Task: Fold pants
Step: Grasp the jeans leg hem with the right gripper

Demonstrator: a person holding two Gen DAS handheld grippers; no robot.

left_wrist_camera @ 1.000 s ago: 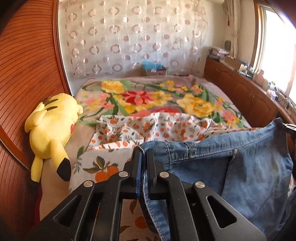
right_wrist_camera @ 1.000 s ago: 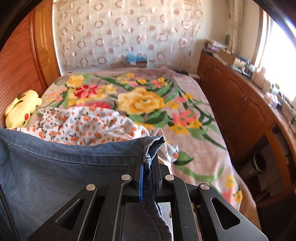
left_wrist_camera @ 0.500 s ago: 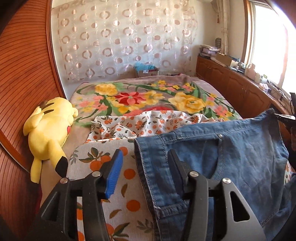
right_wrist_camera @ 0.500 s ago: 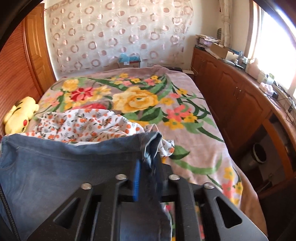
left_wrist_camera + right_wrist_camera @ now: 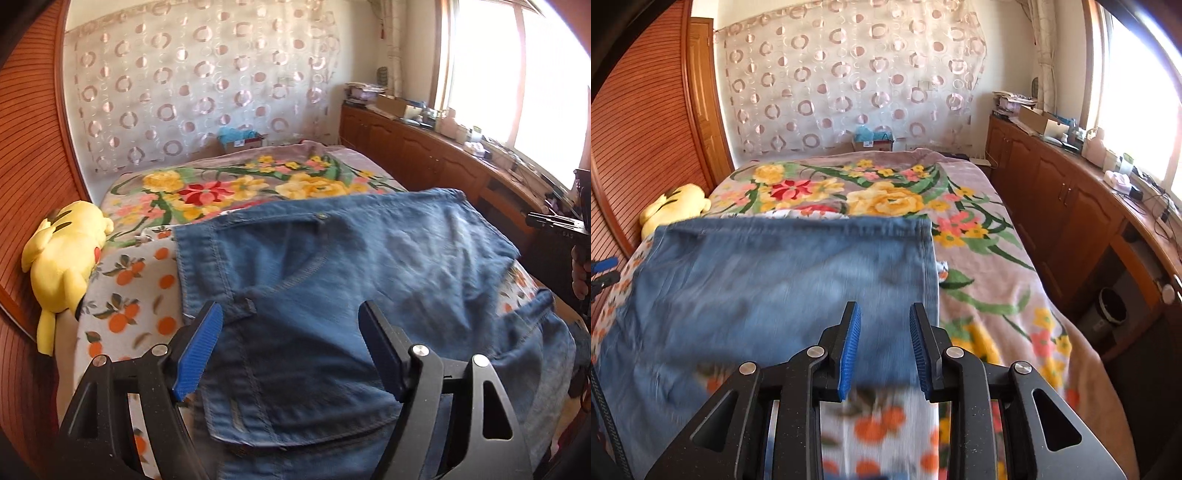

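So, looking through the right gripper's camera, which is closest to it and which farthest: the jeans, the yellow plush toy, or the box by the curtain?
1. Jeans: just ahead of the right gripper.
2. Yellow plush toy: far left, beside the wooden wall.
3. Box: beyond the bed's far end, below the curtain.

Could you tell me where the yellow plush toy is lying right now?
In the left wrist view the yellow plush toy lies at the bed's left edge against the wooden panel wall, left of the jeans.

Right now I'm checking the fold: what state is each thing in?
Blue denim jeans: released, lying on the bed.
Left hand-held gripper: jaws opening, nothing gripped.
Right hand-held gripper: jaws opening, nothing gripped.
Yellow plush toy: lying beside the wooden wall.
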